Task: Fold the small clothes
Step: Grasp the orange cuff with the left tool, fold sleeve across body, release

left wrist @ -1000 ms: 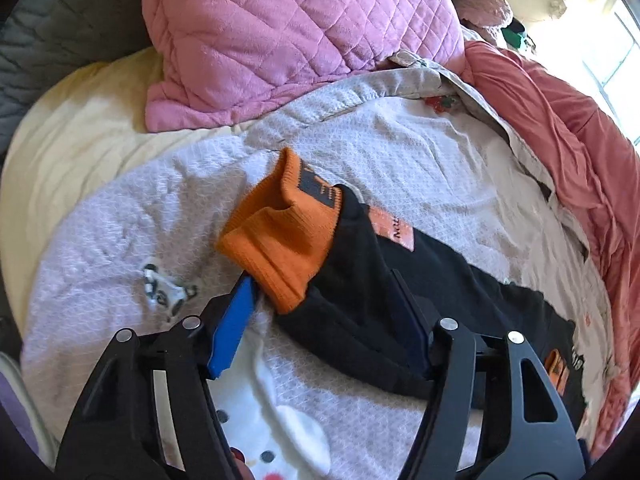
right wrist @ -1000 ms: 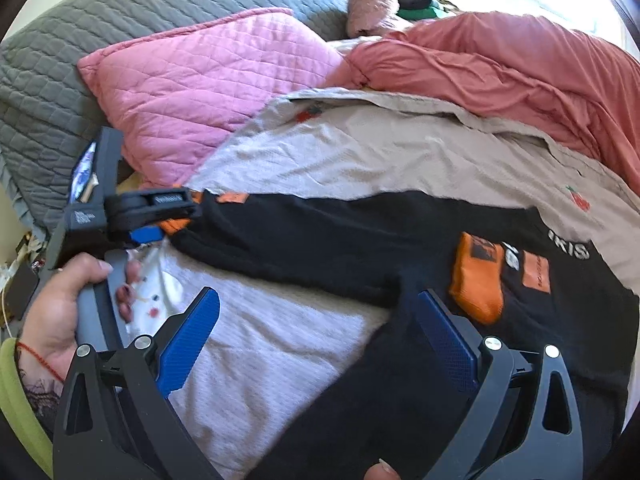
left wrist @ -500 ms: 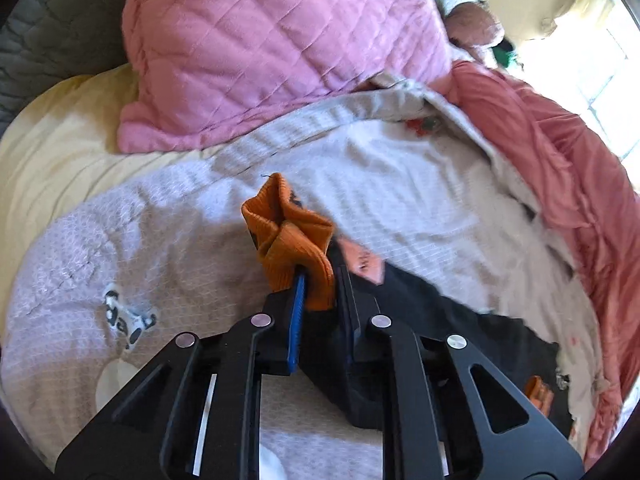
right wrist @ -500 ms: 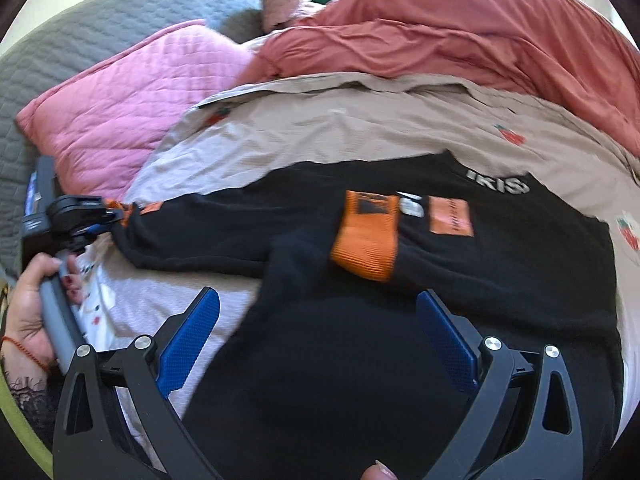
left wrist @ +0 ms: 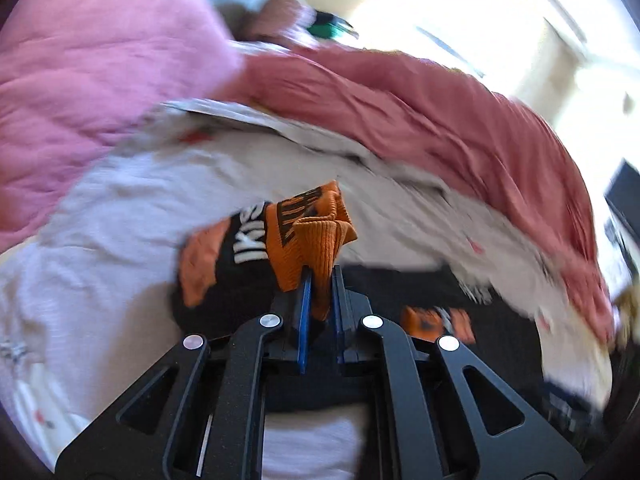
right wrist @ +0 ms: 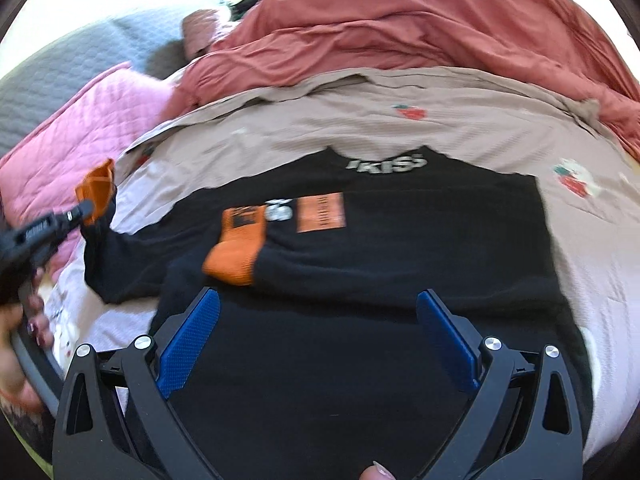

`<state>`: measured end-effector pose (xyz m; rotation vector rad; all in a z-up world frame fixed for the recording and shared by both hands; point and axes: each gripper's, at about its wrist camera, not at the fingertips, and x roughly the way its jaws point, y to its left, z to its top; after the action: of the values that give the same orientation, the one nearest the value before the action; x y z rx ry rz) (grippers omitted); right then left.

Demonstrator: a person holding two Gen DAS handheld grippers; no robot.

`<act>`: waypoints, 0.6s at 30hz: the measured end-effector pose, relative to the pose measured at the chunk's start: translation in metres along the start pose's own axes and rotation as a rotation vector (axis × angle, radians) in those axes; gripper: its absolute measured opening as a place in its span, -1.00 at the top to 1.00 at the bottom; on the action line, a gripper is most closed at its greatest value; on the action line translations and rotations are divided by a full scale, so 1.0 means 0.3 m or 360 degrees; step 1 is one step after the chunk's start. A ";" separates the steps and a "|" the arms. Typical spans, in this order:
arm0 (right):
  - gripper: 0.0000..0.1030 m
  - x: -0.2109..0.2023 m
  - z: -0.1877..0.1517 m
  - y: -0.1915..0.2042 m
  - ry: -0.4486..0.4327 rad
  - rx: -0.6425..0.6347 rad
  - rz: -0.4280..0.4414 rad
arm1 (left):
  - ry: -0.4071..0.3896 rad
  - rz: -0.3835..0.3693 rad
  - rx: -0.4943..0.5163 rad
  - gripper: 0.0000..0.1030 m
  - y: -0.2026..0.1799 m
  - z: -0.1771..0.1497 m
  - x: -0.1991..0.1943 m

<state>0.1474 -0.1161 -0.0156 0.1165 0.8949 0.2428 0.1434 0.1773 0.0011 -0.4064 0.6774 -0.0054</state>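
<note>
Left gripper (left wrist: 320, 280) just clenched orange cuff (left wrist: 316, 232), lifted; sweater (right wrist: 360, 260) reads "KISS"; right gripper (right wrist: 320, 336) released.

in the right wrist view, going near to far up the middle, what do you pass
right gripper, open → black sweater → white lettering at its neck → beige strawberry-print sheet → rust-red blanket
</note>
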 end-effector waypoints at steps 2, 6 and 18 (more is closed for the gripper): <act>-0.91 -0.009 0.004 -0.048 -0.0014 0.0043 -0.0046 | 0.0101 -0.0122 0.0041 0.94 -0.053 -0.029 0.044; -0.91 -0.019 0.005 -0.120 -0.0018 0.0120 -0.0097 | 0.0336 -0.0254 0.0161 0.93 -0.142 -0.100 0.130; -0.91 0.054 0.040 -0.034 0.0105 0.0190 0.0098 | 0.0432 -0.0427 0.0165 0.55 -0.155 -0.099 0.104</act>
<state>0.1682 -0.1217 -0.0225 0.2485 0.9726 0.2518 0.1554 0.1194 -0.0216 -0.3976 0.8815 -0.3544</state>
